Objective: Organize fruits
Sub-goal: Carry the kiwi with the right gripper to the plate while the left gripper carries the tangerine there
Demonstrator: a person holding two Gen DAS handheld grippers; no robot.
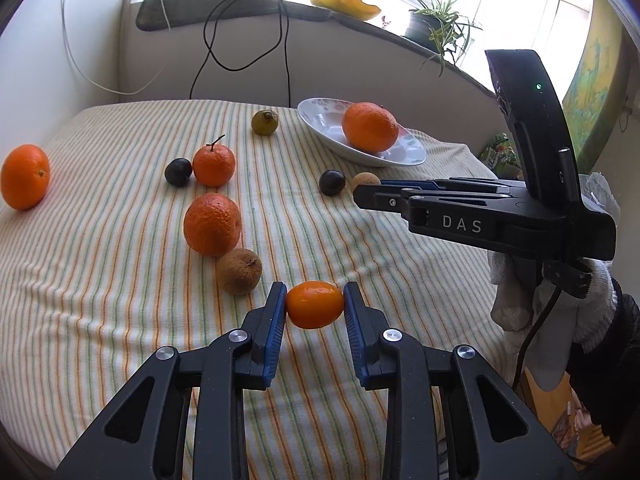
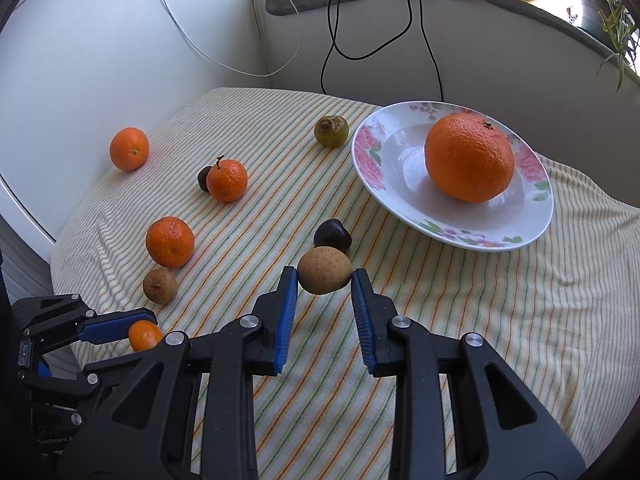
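My left gripper (image 1: 315,306) is shut on a small orange kumquat (image 1: 315,305), just above the striped cloth. In the right wrist view the kumquat (image 2: 145,335) shows at the lower left, between blue pads. My right gripper (image 2: 325,278) is shut on a tan oval fruit (image 2: 325,271), with a dark plum (image 2: 332,235) just behind it. A flowered white plate (image 2: 400,200) at the right holds one large orange (image 2: 469,158). From the left wrist view, the right gripper (image 1: 370,196) hovers in front of that plate (image 1: 320,120), and the tan fruit (image 1: 365,180) peeks out at its tip.
Loose on the striped cloth (image 1: 120,280) lie mandarins (image 1: 212,224) (image 1: 213,165) (image 1: 25,176), a second dark plum (image 1: 178,172), a brown wrinkled fruit (image 1: 239,271) and a greenish fruit (image 1: 264,122). Cables hang down the back wall. A gloved hand (image 1: 560,300) holds the right gripper.
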